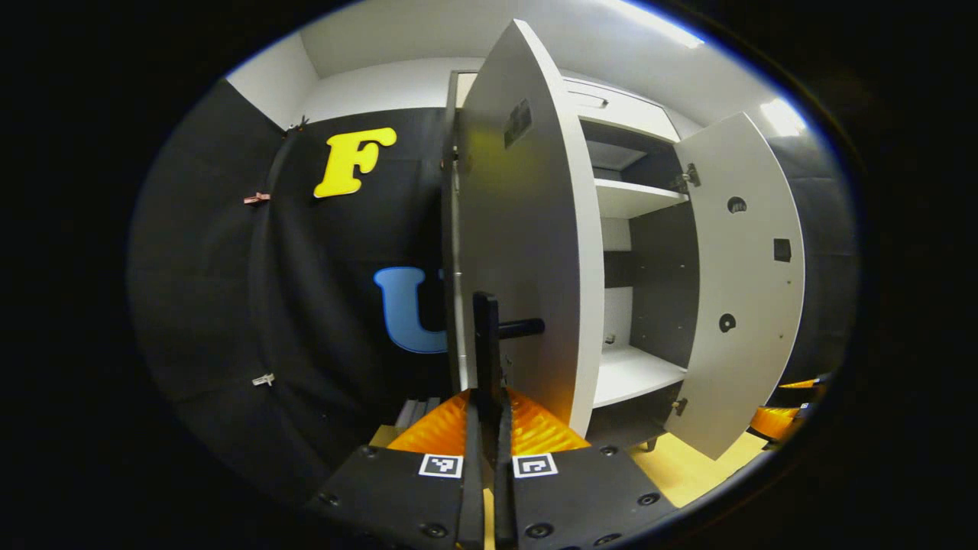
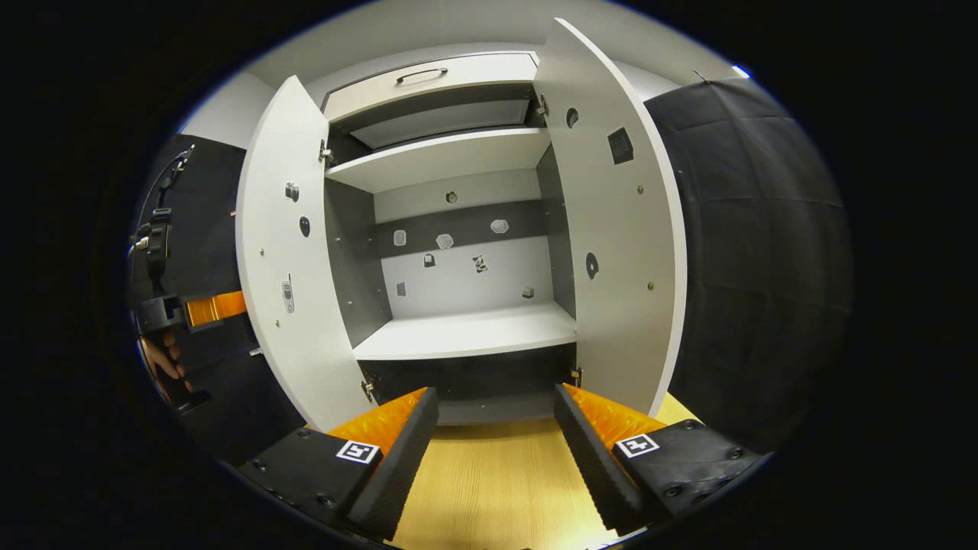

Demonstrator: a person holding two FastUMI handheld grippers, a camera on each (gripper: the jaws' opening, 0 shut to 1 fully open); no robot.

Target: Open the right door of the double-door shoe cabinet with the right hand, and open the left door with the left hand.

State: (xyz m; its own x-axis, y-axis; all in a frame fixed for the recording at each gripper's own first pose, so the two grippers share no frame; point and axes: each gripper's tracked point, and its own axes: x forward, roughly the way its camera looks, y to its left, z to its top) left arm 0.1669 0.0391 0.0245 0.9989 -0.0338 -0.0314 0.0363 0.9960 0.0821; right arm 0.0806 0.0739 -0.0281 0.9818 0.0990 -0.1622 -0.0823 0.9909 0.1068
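Left gripper (image 1: 487, 359) is squeezing the left door's handle (image 1: 489, 336); right gripper (image 2: 495, 428) is hanging open before the cabinet (image 2: 458, 336), both doors open.

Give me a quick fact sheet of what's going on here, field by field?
Furniture: double-door shoe cabinet, shelves bare
Left door: swung open
Right door: swung open
Left hand-held gripper: closed on the left door's dark handle
Right hand-held gripper: open, holding nothing, pointing into the cabinet
Floor: light wood
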